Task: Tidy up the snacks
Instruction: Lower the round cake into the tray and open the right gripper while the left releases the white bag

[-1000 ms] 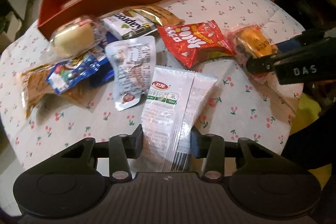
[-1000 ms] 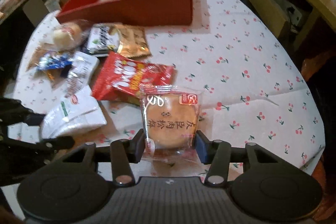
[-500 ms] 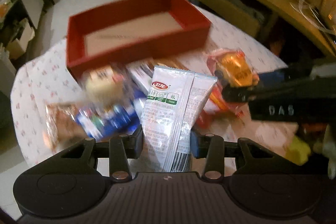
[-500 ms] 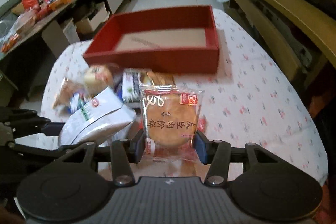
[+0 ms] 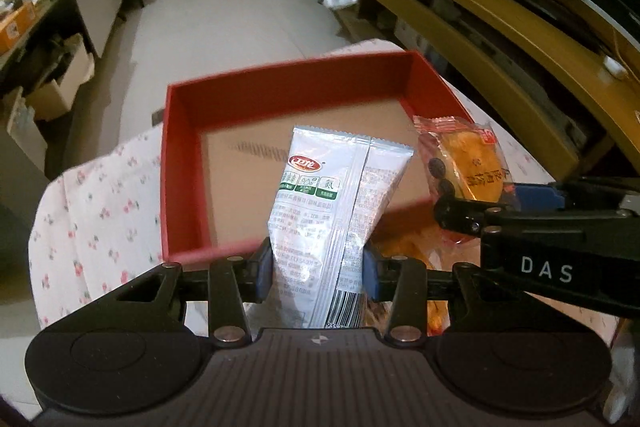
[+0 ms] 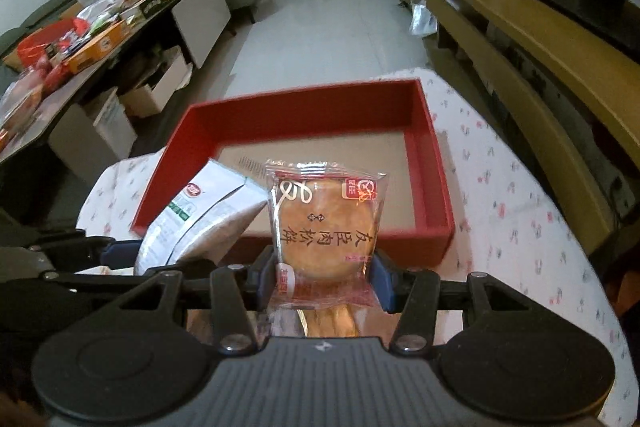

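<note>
My left gripper [image 5: 318, 269] is shut on a white snack packet [image 5: 332, 211] with a red logo and holds it up at the near wall of the red box [image 5: 176, 163]. My right gripper [image 6: 324, 279] is shut on a round pastry in a clear wrapper [image 6: 326, 227], also raised at the box's near wall [image 6: 436, 247]. The box floor is bare cardboard [image 6: 328, 155]. The pastry [image 5: 468, 167] and right gripper [image 5: 456, 215] show at the right of the left wrist view; the white packet [image 6: 200, 215] shows at the left of the right wrist view.
The box stands on a round table with a cherry-print cloth [image 6: 520, 211]. An orange snack packet [image 5: 408, 243] lies below the grippers. A wooden cabinet [image 6: 520, 39] runs along the right. A cluttered side table [image 6: 80, 39] stands at the left, with tiled floor [image 6: 328, 23] beyond.
Both grippers have lifted their snacks off the table and carried them forward to the red box, which now looms close. The loose snack pile has dropped almost out of view.
</note>
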Available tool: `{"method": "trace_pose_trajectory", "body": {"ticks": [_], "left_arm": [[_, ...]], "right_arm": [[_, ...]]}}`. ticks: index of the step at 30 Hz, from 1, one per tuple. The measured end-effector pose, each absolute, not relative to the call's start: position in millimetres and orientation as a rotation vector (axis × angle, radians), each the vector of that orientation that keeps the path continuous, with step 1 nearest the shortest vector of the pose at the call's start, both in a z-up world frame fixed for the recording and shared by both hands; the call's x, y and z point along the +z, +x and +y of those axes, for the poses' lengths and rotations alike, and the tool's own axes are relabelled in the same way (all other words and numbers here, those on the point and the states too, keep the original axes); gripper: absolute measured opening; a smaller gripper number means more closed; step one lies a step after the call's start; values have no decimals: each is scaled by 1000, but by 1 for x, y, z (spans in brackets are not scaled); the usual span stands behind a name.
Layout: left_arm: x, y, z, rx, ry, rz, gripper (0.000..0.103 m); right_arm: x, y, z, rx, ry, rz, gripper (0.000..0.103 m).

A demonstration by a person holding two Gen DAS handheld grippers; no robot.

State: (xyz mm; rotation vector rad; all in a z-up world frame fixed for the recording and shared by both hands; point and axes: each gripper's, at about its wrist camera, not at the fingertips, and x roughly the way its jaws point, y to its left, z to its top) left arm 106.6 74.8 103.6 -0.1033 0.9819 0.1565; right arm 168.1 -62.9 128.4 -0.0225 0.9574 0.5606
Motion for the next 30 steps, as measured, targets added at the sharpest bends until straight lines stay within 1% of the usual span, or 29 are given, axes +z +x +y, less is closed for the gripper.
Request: {"method": "trace_pose_trajectory", "body": {"ticks": [8,13,30], "left_arm": [[102,146,94,227,-112,963,50],[91,167,104,249,-127,976,48],[53,187,110,302,-115,1047,48]], "right_arm": [[121,212,-43,538,21,961,49],[110,233,-32,518,22,975,49],[69,257,-11,491,-41,1036,49]]}}
